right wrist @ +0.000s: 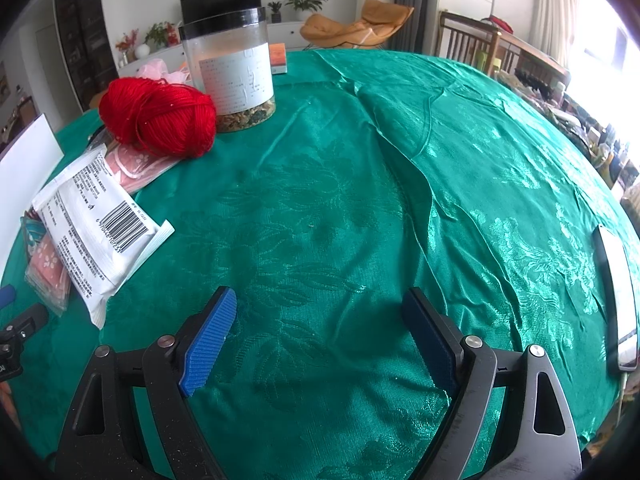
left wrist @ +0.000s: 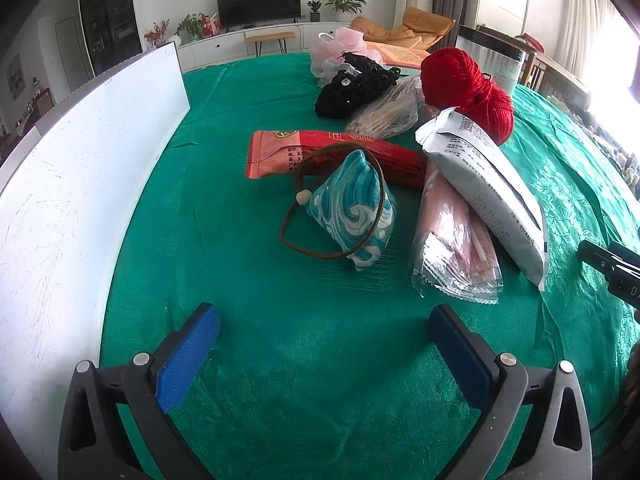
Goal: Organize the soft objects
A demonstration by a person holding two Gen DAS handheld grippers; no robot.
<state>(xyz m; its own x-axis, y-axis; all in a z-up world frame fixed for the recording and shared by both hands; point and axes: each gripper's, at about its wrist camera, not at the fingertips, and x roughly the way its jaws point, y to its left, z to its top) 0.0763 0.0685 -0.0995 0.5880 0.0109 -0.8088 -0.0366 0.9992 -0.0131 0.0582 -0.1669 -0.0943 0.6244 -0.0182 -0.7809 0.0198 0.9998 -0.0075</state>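
Left wrist view: the left gripper [left wrist: 320, 344] hangs spread and empty over bare green tablecloth [left wrist: 240, 288], short of the heaped soft goods, nearest a blue patterned pouch [left wrist: 354, 208] beside a white packet [left wrist: 492, 196] and red yarn ball [left wrist: 468, 88], apparently awaiting selection. Right wrist view: the right gripper [right wrist: 320, 336] stands wide, holding nothing, over open cloth, likely the sorting space; the yarn, the packet and a clear jar [right wrist: 234, 72] lie well apart, up left.
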